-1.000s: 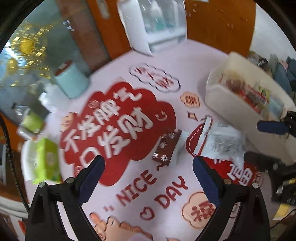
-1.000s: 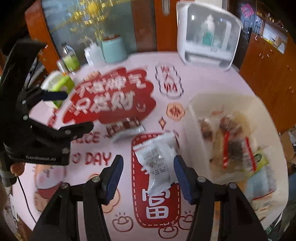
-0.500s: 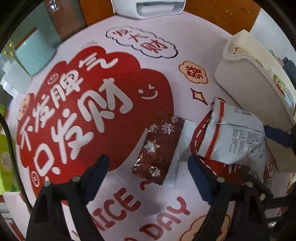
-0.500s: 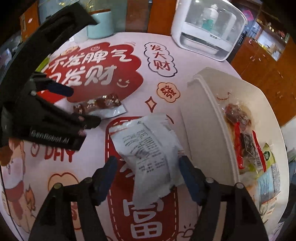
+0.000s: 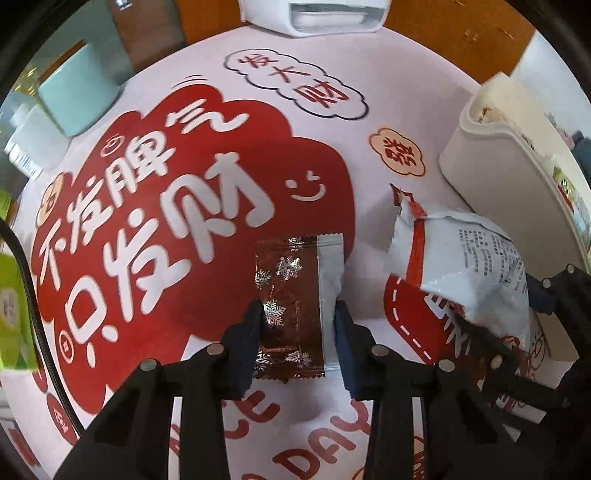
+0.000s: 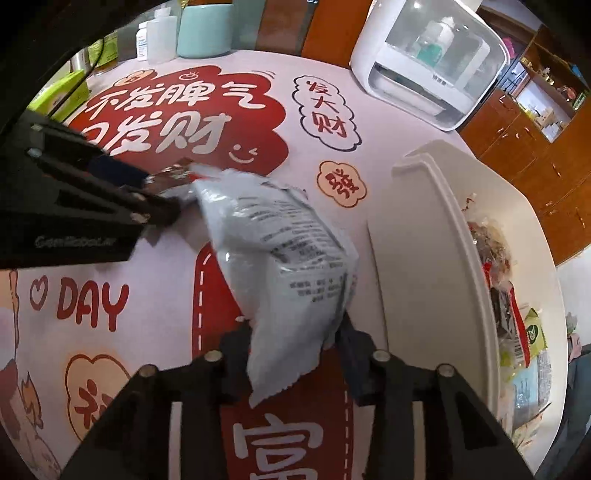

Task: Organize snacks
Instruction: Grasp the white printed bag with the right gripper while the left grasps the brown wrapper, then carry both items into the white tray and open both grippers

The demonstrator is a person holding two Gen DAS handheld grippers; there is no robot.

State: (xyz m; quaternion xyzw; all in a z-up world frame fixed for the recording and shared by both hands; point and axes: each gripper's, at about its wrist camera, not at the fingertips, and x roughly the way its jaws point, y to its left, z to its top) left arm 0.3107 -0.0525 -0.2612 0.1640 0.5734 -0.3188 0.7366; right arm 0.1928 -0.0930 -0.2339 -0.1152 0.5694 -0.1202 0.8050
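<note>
Two grippers at work over a pink tabletop w/ a big red cloud print and white Chinese characters; "DAY" lettering near the front edge. Largest item on it — a cream plastic bin on the right side, already holding several snack packs, mixed wrappers, red, green, clear; bin's near wall also shows in the left wrist view. Far back, a white appliance w/ clear dome; beside it toward the left a mint-green canister and a white bottle; green box at the left edge.

Next down: white snack bag, printed w/ small text, red stripe along one end in the left view; right gripper is clamped on its lower end, bag tilted up off the tabletop, just beside the bin's wall, not in it.

Smallest — brown snowflake-print wrapper w/ a silver strip along its right side; lies flat on the tabletop on the red cloud's edge; left gripper has both pads pressed to its long sides, clenched on it. Wrapper mostly hidden behind the left gripper in the right view.
</note>
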